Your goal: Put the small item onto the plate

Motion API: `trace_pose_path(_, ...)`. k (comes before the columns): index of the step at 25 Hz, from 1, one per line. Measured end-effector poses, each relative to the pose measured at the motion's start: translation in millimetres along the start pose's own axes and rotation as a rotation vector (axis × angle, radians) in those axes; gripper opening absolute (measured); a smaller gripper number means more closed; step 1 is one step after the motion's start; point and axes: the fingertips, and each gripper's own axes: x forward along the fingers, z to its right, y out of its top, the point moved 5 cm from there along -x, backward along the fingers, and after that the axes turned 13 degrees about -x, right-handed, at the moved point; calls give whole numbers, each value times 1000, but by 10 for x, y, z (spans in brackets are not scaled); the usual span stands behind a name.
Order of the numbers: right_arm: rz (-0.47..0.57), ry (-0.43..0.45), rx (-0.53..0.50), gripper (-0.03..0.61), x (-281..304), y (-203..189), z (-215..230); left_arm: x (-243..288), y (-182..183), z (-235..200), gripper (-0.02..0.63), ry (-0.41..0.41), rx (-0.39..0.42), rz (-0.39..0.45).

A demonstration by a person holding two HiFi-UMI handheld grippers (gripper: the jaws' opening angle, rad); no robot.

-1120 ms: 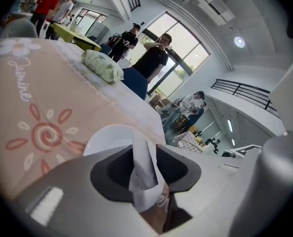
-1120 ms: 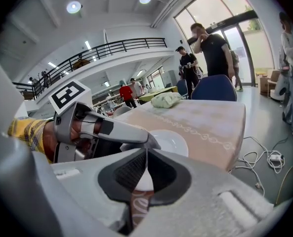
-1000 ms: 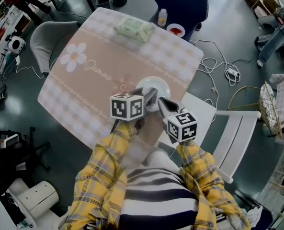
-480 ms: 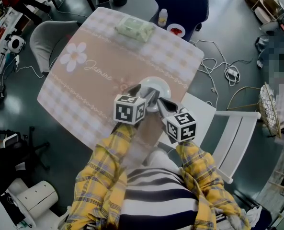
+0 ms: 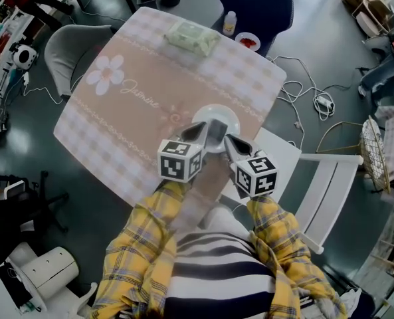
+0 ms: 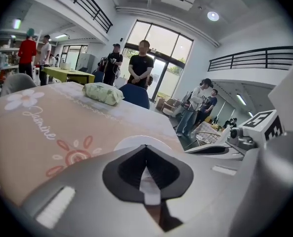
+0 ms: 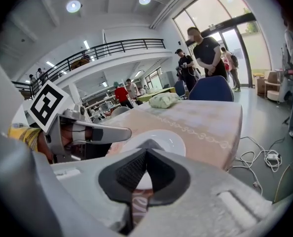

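Observation:
A white plate (image 5: 227,115) sits near the front edge of the pink checked table (image 5: 137,105); it also shows in the left gripper view (image 6: 134,141) and the right gripper view (image 7: 165,139). My left gripper (image 5: 209,129) (image 6: 146,146) hangs over the plate's near side. Its jaws have just been closing and now meet, with nothing between them. My right gripper (image 5: 228,141) (image 7: 146,151) is beside it at the plate's near right rim, its tips together and empty. No small item shows on the visible part of the plate.
At the table's far edge lie a green soft packet (image 5: 191,37), a small bottle (image 5: 230,22) and a little dish with something red (image 5: 248,41). A blue chair (image 5: 256,2), a grey chair (image 5: 67,55) and a white chair (image 5: 323,185) surround the table. Cables (image 5: 303,92) trail on the floor.
The left gripper's jaws stood wide apart half a second ago and are now closed. Its marker cube has rolled a little. The right gripper has kept still.

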Motion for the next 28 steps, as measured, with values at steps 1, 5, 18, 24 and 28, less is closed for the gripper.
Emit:
trace_pose_path(1, 2, -3, 1, -2, -9, -1, -1, -27, -14, 10, 2, -8, -10, 6)
trace_pose_path(5, 6, -12, 4, -2, -70, -20, -36, -159, -105, 52, 2, -26, -41, 28)
trace_pose_path(18, -4, -53, 3, -2, -394, -250, -330, -593, -529, 176, 2, -41, -50, 38)
trace_pose_path(24, -5, -84, 6, -3, -576, -364, -506, -815, -754, 216, 2, -56, -50, 29)
trace_pose_path(28, -13, -104, 13, -3, -698, -421, -675, -1014, -868, 218, 2, -71, -49, 21)
